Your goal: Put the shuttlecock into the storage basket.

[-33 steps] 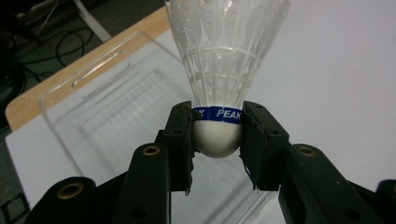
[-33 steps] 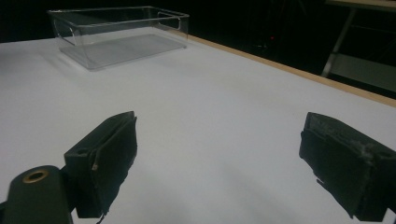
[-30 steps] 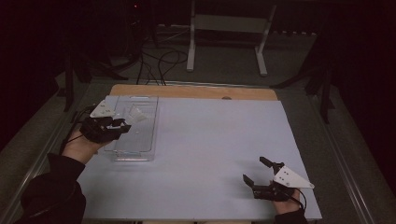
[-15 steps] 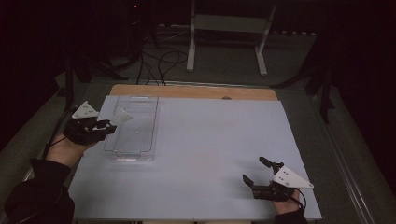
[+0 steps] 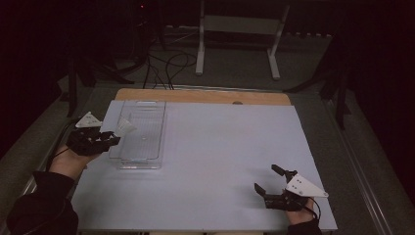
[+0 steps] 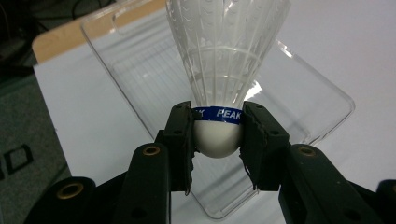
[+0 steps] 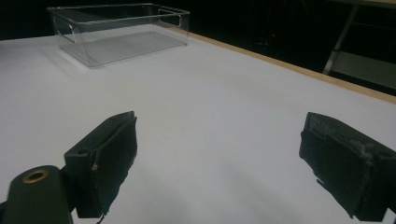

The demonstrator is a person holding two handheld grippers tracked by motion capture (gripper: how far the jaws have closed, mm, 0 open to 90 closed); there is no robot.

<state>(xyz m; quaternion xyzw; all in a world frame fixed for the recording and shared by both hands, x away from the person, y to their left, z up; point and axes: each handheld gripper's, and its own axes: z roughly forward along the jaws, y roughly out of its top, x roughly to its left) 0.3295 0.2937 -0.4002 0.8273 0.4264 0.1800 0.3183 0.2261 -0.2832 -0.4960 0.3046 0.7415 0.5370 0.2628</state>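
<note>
Left gripper (image 6: 215,135) pinching a white shuttlecock (image 6: 223,70) by its cork base, just above the clear plastic bin's (image 5: 139,132) left edge; right gripper (image 5: 275,182), jaws spread, well apart from it.

"PEAK" is printed in white on the blue band (image 6: 218,113) around the shuttlecock (image 6: 223,70) cork.

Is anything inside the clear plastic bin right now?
The clear plastic bin looks empty in the right gripper view. The shuttlecock is clamped in the left gripper above its edge, hiding part of the floor in that gripper's view.
</note>
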